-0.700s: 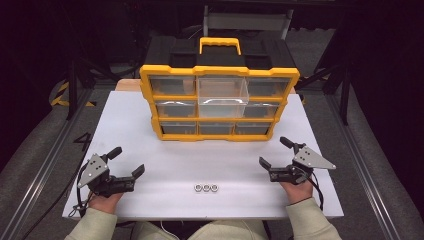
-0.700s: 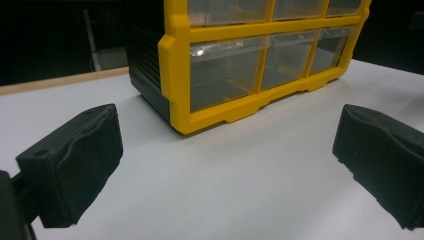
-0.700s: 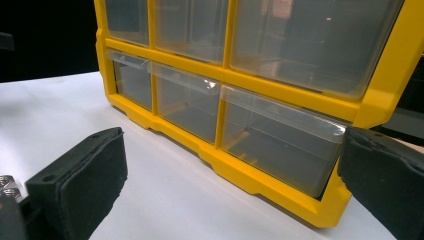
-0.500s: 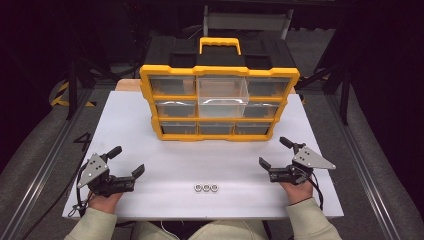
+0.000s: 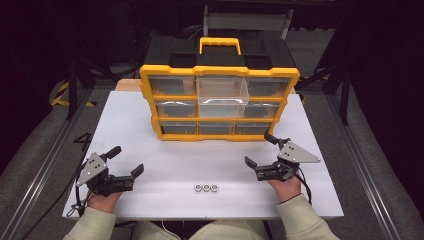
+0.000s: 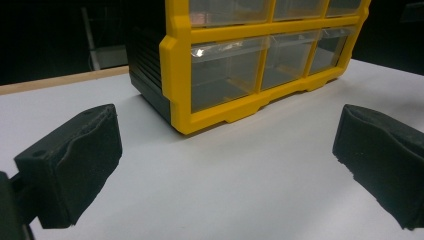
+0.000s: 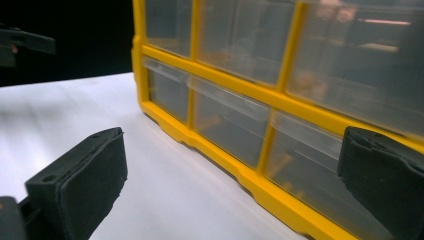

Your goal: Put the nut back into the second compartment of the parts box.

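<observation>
Three small metal nuts [image 5: 206, 188] lie in a tight row, touching one another, on the white table [image 5: 130, 120] near its front edge, about midway between the two hands. Nothing touches them. To their left, the left tongs [image 5: 126, 161] sit low over the table in the person's left hand [image 5: 102, 197], jaws spread wide with nothing between them; in the left gripper view the two black pads [image 6: 75, 165] stand far apart with bare white table between. Over on the other side, the right tongs [image 5: 260, 148] are held by the right hand [image 5: 285, 186], and they too gape wide and hold nothing, a grey three-cornered plate [image 5: 295, 152] on top. Both tongs are well apart from the nuts, one on each side.

Farther back stands a yellow and black organiser case [image 5: 220, 107] with a yellow carry handle [image 5: 220, 45] on top and three rows of clear drawers. The middle drawer of the top row [image 5: 222, 92] sticks out towards the person. In the right gripper view the case front looms close, yellow frame [image 7: 280, 192] running between the pads; in the left gripper view its lower left corner [image 6: 175, 100] shows ahead. Cream sleeves [image 5: 305, 220] come in from the bottom edge. Around the table it is dark, with a chair back [image 5: 247, 21] behind the case.
</observation>
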`<state>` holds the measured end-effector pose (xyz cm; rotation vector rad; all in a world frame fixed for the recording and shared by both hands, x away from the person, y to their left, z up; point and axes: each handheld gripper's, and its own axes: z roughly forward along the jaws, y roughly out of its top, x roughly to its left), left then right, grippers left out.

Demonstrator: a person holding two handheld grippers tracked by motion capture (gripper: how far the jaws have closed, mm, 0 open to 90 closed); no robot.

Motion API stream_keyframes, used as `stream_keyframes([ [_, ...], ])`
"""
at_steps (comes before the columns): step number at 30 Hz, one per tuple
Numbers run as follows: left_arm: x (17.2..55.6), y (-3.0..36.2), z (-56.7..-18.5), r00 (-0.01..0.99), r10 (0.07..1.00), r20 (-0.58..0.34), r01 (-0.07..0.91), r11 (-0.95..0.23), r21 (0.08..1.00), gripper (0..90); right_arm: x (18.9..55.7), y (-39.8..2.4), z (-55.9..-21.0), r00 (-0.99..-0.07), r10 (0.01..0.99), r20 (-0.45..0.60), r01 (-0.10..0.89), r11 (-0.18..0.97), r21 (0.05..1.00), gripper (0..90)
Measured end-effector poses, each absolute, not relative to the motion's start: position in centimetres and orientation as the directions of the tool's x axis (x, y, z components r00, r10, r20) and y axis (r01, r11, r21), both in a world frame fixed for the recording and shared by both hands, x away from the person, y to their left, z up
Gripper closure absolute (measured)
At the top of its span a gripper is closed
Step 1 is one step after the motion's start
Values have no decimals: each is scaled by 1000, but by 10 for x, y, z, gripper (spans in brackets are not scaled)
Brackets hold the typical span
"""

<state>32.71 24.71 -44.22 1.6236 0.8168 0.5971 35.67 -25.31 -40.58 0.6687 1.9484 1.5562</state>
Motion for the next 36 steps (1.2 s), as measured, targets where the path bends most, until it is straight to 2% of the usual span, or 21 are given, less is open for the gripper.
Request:
stream_keyframes([
  [8, 326, 248, -442, 629, 776, -48, 193, -96, 977, 2, 358, -218, -393, -784, 613, -95, 35, 197, 980, 1],
  [11, 326, 247, -441, 637, 770, -45, 188, -98, 977, 2, 363, -206, -390, -828, 558, -46, 81, 201, 976, 4],
  [15, 325, 246, -441, 639, 768, -42, 185, -100, 978, 3, 367, -201, -383, -838, 546, -14, 120, 209, 971, 6],
  [17, 325, 247, -440, 639, 769, -37, 181, -103, 978, 3, 368, -199, -377, -842, 538, -32, 120, 245, 962, 10],
  [19, 325, 247, -440, 639, 768, -38, 183, -104, 978, 3, 369, -193, -369, -859, 506, -71, 126, 344, 931, 11],
  [20, 325, 247, -440, 639, 768, -38, 183, -104, 978, 3, 369, -193, -369, -859, 506, -71, 126, 344, 931, 11],
  [22, 325, 247, -440, 639, 768, -40, 186, -104, 977, 3, 371, -185, -359, -875, 474, -95, 148, 449, 881, 17],
  [28, 325, 247, -440, 638, 769, -38, 184, -104, 977, 2, 375, -171, -345, -907, 402, -123, 165, 610, 775, 30],
  [36, 324, 246, -439, 643, 765, -24, 178, -119, 977, 2, 376, -152, -337, -931, 314, -188, 133, 769, 626, 44],
])
